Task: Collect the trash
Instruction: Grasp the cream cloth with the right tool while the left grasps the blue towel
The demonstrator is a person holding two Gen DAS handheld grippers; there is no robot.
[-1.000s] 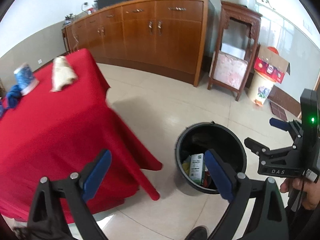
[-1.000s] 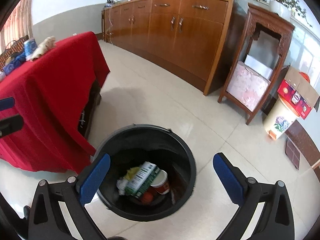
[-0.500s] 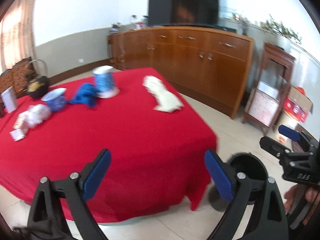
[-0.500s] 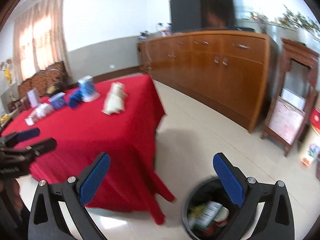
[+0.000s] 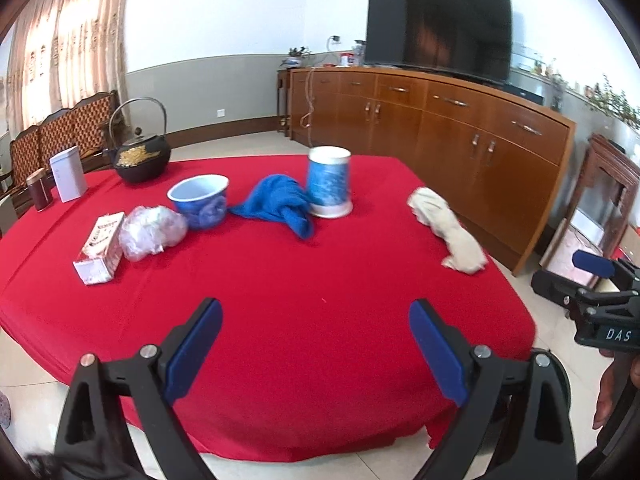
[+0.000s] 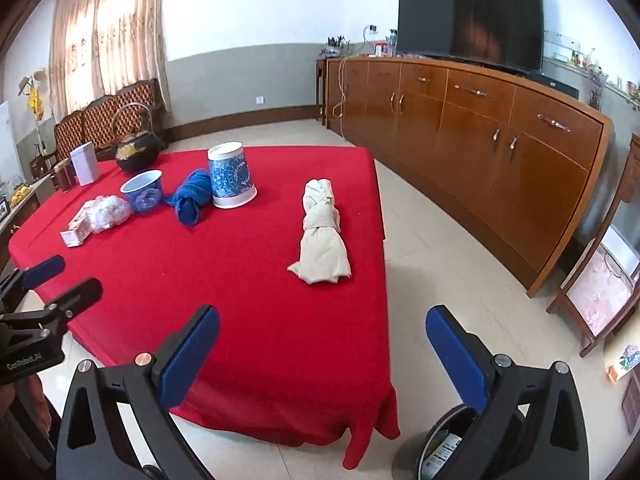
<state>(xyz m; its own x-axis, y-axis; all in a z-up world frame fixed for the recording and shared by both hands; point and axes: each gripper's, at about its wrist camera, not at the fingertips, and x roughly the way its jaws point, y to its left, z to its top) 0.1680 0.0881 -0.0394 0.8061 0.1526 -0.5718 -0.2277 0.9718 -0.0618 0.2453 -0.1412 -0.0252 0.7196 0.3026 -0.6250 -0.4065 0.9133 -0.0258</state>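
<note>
Facing red counter (image 5: 320, 340), left gripper (image 5: 316, 352) and right gripper (image 6: 322, 354) both with jaws released, empty. Crumpled plastic bag (image 5: 152, 232) and small carton (image 5: 100, 248) lie far left; bin (image 6: 444, 444) near right. Bag likely light, soft, slippery: pinch bunched top. Carton stiff: grip across narrow sides.

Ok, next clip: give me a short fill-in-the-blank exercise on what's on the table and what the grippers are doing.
1. The table is covered with a ____ cloth.
2. The blue towel lies between the small blue bowl and the tall blue-and-white ____.
3. The left gripper and the right gripper both have their jaws ____ and hold nothing.
4. The crumpled plastic bag sits beside a small ____.

Missing words: red; cup; open; carton
</note>
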